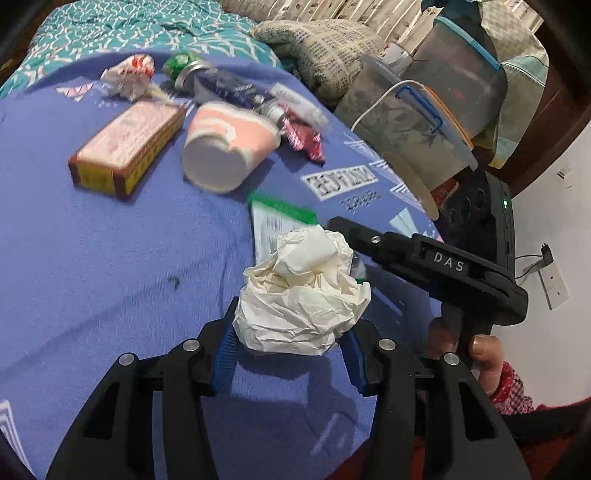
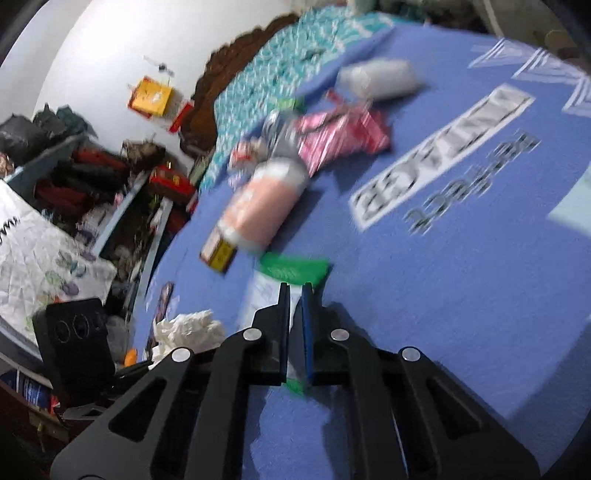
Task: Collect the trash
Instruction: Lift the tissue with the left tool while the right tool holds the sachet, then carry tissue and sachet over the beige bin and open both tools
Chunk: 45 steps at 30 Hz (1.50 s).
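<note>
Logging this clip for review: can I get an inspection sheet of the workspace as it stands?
Surface: blue printed bedsheet, rumpled.
Job's things: crumpled white paper; green-and-white packet; pink paper cup on its side; yellow-brown box; red wrapper; white-red wrapper; tube.
Clutter: lidded plastic tubs beside the bed.
Grippers: left hand-held gripper shut on the crumpled white paper; right hand-held gripper shut on the green-and-white packet.
Cables: white cord over the tubs.
Surroundings: white wall, teal quilt.
</note>
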Available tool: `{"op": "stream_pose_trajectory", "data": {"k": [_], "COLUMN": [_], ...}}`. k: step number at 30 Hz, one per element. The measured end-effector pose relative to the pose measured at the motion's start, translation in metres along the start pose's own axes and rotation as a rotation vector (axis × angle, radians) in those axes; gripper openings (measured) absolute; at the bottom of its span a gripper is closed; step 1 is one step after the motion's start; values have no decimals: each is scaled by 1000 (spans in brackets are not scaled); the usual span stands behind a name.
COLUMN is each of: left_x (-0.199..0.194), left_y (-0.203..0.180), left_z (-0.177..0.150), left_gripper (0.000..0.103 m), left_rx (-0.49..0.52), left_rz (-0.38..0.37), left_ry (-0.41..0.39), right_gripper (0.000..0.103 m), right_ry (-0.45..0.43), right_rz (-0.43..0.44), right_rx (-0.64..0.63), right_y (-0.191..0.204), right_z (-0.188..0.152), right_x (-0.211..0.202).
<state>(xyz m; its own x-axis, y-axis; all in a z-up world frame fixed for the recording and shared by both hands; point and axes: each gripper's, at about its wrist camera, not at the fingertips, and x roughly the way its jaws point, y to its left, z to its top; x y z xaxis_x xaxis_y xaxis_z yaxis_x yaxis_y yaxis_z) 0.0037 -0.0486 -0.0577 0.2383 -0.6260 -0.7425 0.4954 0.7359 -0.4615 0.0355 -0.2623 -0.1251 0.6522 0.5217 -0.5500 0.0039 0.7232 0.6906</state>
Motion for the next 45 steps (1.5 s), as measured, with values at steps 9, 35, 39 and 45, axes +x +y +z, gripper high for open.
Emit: {"op": "stream_pose_trajectory", "data": {"k": [9,35,39,45], "left_x": [8,12,61,164], "left_y": [-55,-41,-103,-209], "left_z": [54,66,111,183], "left_gripper": [47,47,47,47], "left_rx": [156,113,224,339], "left_rz": [7,-2,-60,-170], "left_ry": [-23,3,57,179], "right_gripper": [13,8,8,8], "right_ry": [-146,-183,-300,-390], "right_rz": [-39,-363,-471,-584], "right_rx": [44,-265,-245,-136], "right_y": [-40,13,-35,-126], "right_z": [42,42,96,165], "right_x": [-74,-66,-123,-195]}}
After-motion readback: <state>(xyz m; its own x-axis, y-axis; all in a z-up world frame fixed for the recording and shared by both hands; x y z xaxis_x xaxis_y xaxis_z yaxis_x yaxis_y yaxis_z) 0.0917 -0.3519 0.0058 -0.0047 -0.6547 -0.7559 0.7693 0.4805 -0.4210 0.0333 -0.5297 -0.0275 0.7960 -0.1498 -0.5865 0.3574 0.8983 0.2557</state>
